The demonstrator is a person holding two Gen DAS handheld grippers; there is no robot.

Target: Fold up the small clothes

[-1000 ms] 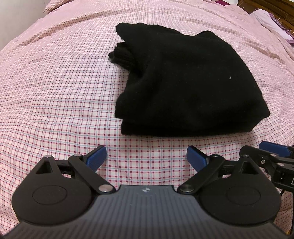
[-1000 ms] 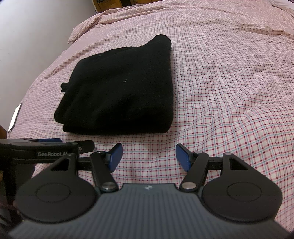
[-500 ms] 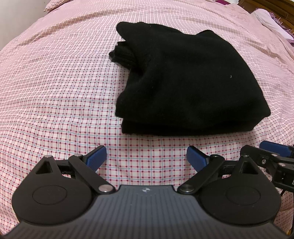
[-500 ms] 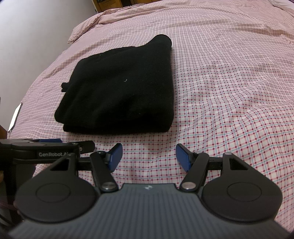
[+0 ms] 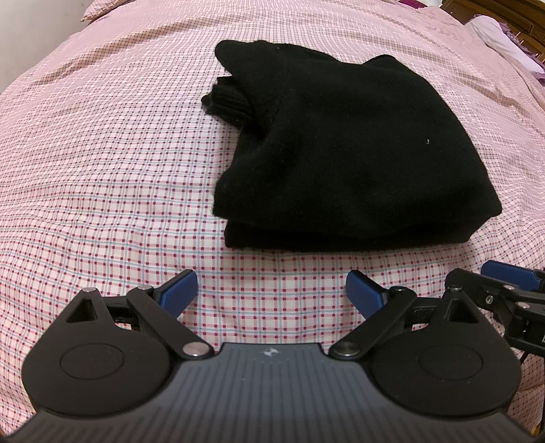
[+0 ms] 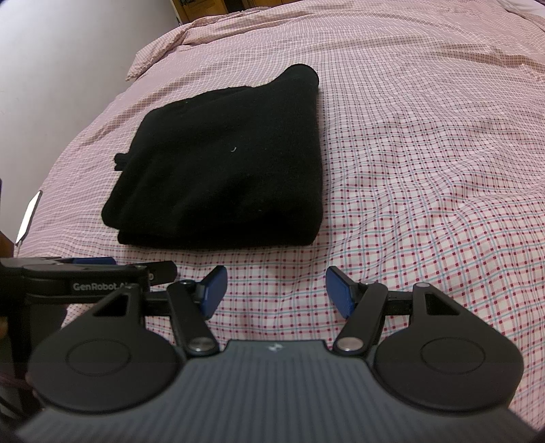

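A black knit garment (image 5: 347, 150) lies folded in a thick flat rectangle on the pink checked bedspread (image 5: 102, 153); a ribbed cuff sticks out at its far left side. It also shows in the right wrist view (image 6: 224, 163). My left gripper (image 5: 271, 293) is open and empty, just short of the garment's near edge. My right gripper (image 6: 274, 291) is open and empty, also short of the near edge, toward its right corner. The right gripper's fingers (image 5: 507, 276) show at the right edge of the left wrist view. The left gripper's body (image 6: 85, 276) shows at the left of the right wrist view.
The bedspread (image 6: 425, 170) stretches wide to the right of the garment. A white wall (image 6: 51, 68) runs along the bed's left side. A wooden headboard (image 5: 494, 13) and a white pillow (image 5: 497, 34) lie far right. A pale flat object (image 6: 29, 218) sits at the bed's left edge.
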